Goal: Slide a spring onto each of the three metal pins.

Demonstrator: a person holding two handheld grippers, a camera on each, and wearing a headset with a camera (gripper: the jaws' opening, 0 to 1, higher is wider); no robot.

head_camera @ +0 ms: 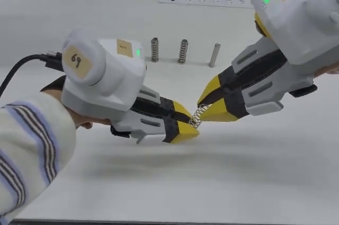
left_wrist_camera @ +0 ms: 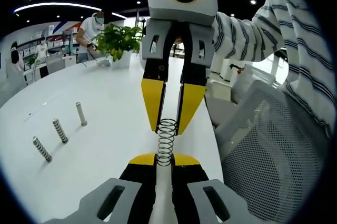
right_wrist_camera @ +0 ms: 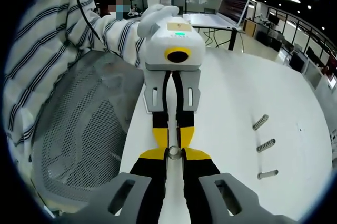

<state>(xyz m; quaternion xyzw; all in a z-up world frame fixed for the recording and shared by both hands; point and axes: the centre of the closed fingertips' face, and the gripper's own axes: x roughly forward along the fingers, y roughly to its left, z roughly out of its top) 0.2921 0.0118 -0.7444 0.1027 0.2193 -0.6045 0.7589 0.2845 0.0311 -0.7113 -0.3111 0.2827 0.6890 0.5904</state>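
Spring (head_camera: 198,114) gripped by left gripper (head_camera: 188,125) and right gripper (head_camera: 205,109) — one pin (head_camera: 214,55) bare.

spring (head_camera: 199,114): shiny metal wire | bare pin (head_camera: 214,55): smooth grey metal | table (head_camera: 106,2): matt white

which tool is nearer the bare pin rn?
Right. The right tool sits just in front of the bare pin; the left tool is farther, toward the person's left, both gripping the spring.
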